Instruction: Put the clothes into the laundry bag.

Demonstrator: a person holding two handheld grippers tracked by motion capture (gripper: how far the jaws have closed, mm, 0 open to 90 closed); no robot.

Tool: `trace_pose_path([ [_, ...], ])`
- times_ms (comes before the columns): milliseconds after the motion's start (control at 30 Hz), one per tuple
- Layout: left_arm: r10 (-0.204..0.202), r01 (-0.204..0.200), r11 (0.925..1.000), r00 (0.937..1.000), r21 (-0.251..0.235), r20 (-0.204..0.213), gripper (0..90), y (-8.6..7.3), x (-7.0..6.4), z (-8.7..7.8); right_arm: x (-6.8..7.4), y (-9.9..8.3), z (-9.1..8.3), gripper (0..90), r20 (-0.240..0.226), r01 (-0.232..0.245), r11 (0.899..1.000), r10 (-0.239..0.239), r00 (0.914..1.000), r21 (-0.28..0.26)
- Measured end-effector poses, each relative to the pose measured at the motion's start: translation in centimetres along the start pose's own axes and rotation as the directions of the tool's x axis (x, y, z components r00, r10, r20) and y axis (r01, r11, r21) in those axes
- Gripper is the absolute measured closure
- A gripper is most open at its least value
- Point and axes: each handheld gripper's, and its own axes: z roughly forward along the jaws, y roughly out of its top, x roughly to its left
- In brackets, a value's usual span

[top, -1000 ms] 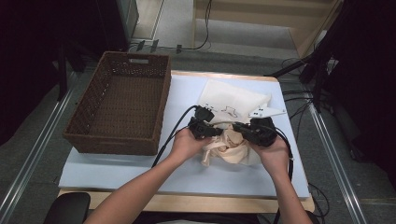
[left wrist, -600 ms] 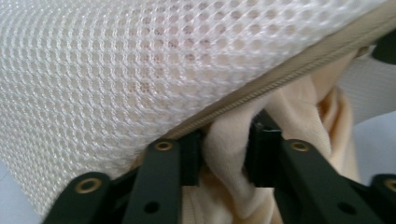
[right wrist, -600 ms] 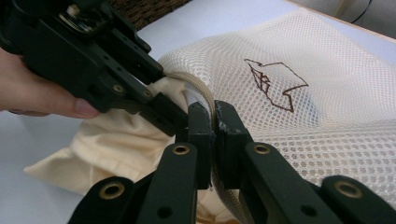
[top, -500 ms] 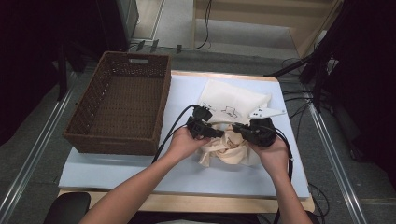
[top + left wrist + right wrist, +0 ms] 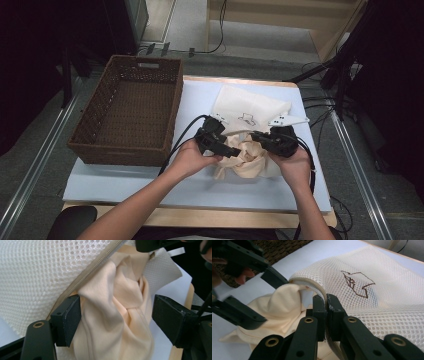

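While the zippered rim of the white mesh laundry bag (image 5: 372, 290) is pinched between the closed jaws of the right gripper (image 5: 326, 305), the peach-coloured cloth (image 5: 117, 312) is bracketed by the wide-open jaws of the left gripper (image 5: 115, 320), with nothing clamped yet. Judging by this, the cloth is being fed into the bag's mouth; the rim is best kept lifted and taut, and the cloth should be bunched before it is pushed in. On the high view the bag (image 5: 245, 107) is seen at 12 o'clock of the bundle (image 5: 247, 160), with the wicker basket (image 5: 87, 142) at 9 o'clock. An outline emblem (image 5: 357, 282) on the mesh is made clear by the right gripper view, while the zipper tape (image 5: 100, 263) is resolved by the left gripper view.
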Motion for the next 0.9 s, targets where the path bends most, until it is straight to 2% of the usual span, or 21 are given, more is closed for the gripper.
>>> trace_pose_path([
  [167,0.016,-0.016,0.9998,0.9999,0.011,0.001,24.3,-1.2,-0.5,-1.5,0.0,0.0,0.1,87.6,0.001,-0.001,1.000,0.001,1.0000,0.001],
  [300,0.006,-0.006,1.0000,1.0000,0.005,0.007,24.3,-2.2,-0.7,-2.4,0.1,0.0,0.0,87.6,0.002,0.002,1.000,-0.002,1.0000,0.001],
  [500,-0.001,0.001,0.9996,1.0000,0.030,0.005,23.4,-4.0,-0.9,-2.6,0.1,0.0,0.1,87.6,0.002,0.002,1.000,-0.002,1.0000,0.002],
  [600,-0.001,0.000,0.9990,0.9998,0.045,0.018,22.4,-4.6,-0.9,-2.0,0.1,0.0,0.1,87.6,0.003,0.001,1.000,-0.001,1.0000,0.003],
  [733,-0.003,0.003,0.9972,1.0000,0.075,0.008,21.6,-4.9,-0.7,-0.4,0.2,0.0,0.1,87.6,0.002,0.000,1.000,0.000,1.0000,0.002],
  [900,-0.011,0.012,0.9960,0.9999,0.089,-0.008,21.8,-4.9,-0.7,1.7,0.2,0.0,0.1,87.6,-0.002,0.002,1.000,-0.002,1.0000,0.003],
])
